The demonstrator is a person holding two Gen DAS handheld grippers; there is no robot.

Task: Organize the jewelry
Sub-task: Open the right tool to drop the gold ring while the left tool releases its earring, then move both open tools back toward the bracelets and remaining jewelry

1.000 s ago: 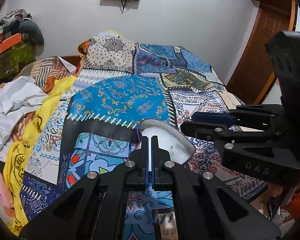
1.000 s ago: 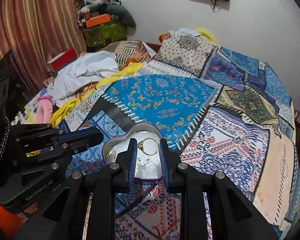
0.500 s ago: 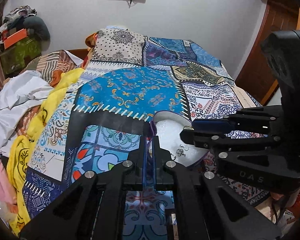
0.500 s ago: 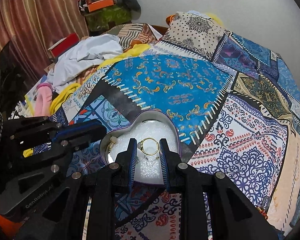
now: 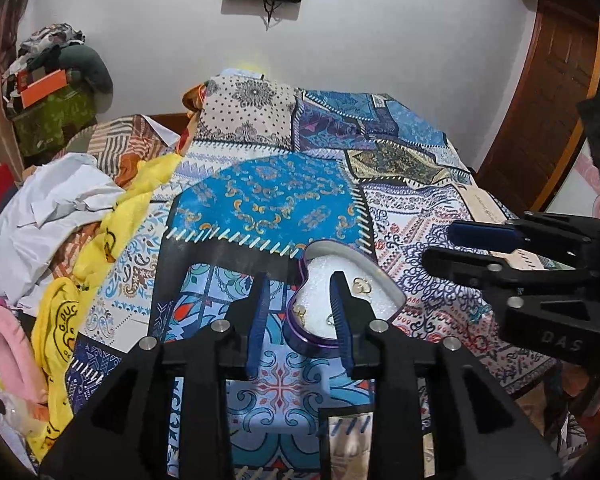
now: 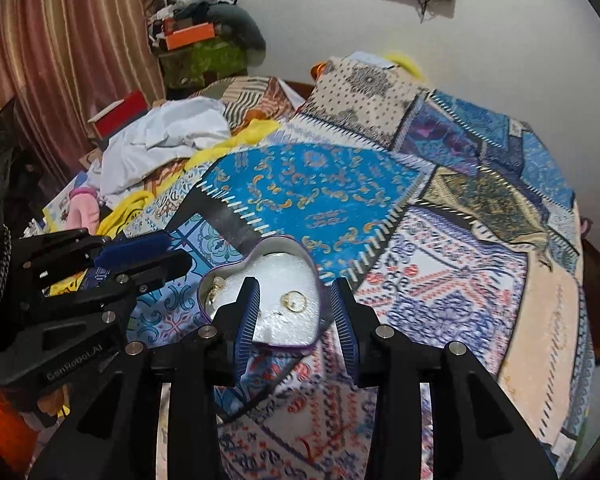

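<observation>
I see both my left gripper (image 5: 300, 300) and right gripper (image 6: 296, 304) opening, pinching nothing, over the heart-shaped tin (image 6: 236, 270) on the bed (image 6: 320, 192), gold ring (image 6: 295, 301) at its 3 o'clock side.

My left gripper (image 5: 300, 284) is no longer pinched shut — its jaws are opening, with the near rim of the heart-shaped tin (image 5: 300, 336) between them. My right gripper (image 6: 294, 300) is opening too, and the gold ring (image 6: 295, 301) it gripped a second ago now lies loose on the white lining — nothing pressing on it. Both views sit a little higher over the tin than before.
</observation>
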